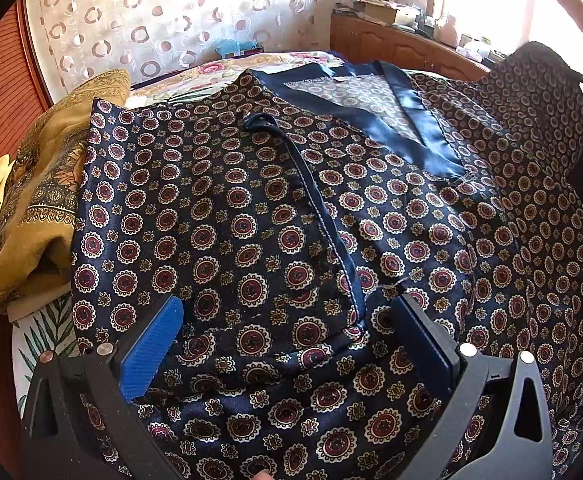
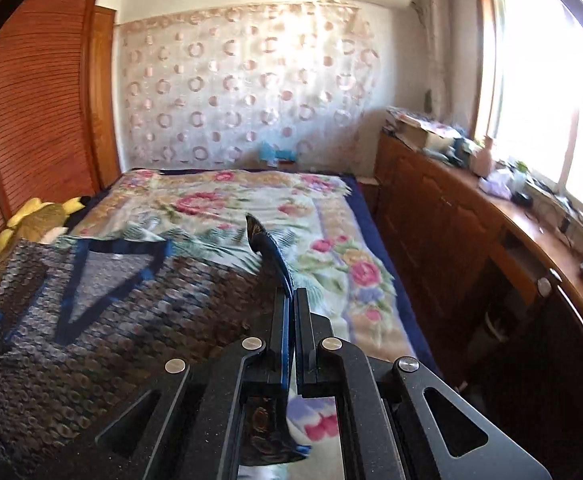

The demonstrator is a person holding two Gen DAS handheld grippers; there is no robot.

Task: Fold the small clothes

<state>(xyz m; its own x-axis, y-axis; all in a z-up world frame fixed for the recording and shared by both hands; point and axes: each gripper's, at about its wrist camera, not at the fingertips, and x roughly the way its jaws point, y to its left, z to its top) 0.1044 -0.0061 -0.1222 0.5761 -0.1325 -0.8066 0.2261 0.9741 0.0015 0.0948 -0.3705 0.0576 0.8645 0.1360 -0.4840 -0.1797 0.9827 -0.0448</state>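
Patterned garment [image 2: 111, 304] edge in right hand-held gripper [image 2: 291, 300]

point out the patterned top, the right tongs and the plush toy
patterned top [image 1: 227, 216], left wrist view, flat front panel
right tongs [image 2: 291, 300], right wrist view, shut tips pinching fabric
plush toy [image 2: 39, 220], right wrist view, yellow body

The left gripper [image 1: 287, 340] hangs wide open just over the navy medallion-print satin top [image 1: 251, 208] spread on the bed, its sash [image 1: 315, 200] trailing between the blue-padded fingers [image 1: 151, 352], a mustard cloth [image 1: 47, 184] beside it.
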